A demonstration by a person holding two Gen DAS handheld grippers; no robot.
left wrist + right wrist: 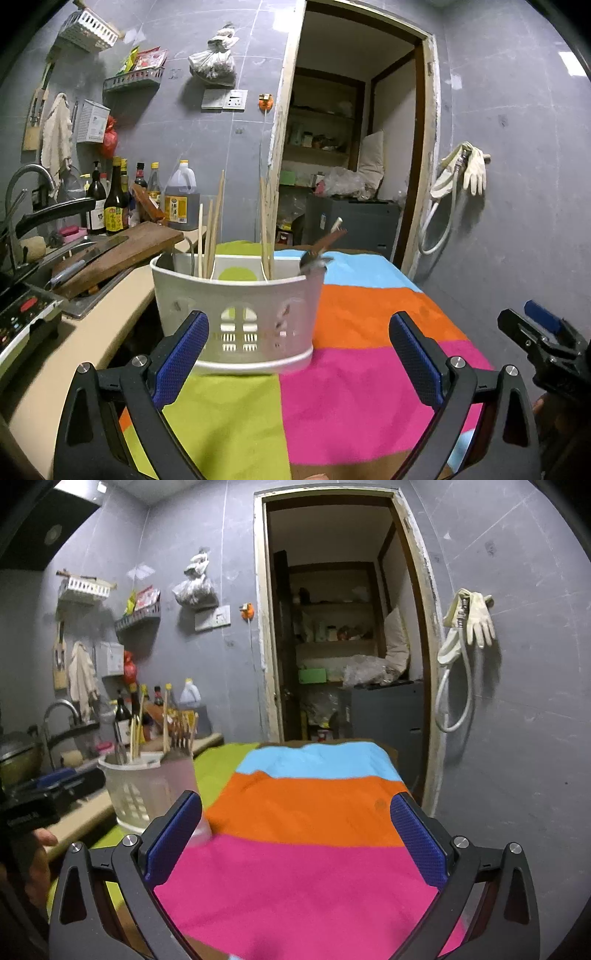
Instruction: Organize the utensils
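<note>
The left gripper (297, 354) has its jaws spread wide and grasps nothing; its blue pads (181, 354) flank the near wall of a white holder (240, 306) without touching it. The holder stands on the desk, on a cloth (351, 387) of pink, orange, green and blue blocks, near the cloth's left edge. Inside it, pale chopsticks (210, 229) stand upright in the left and middle compartments, and a brown-handled utensil (325, 243), blurred, leans out over the right rim. The right gripper (295, 842) also has its jaws released and empty, over the pink and orange blocks, with the holder (144, 790) off to its left; in the left wrist view the right gripper (532, 332) shows at the right edge. Left of the cloth are a cutting board (122, 251) with a knife (88, 258), then a sink tap (26, 184) and a row of bottles (114, 199). Beyond, an open doorway (340, 627) shows shelves, and gloves (476, 620) hang on the grey wall.
</note>
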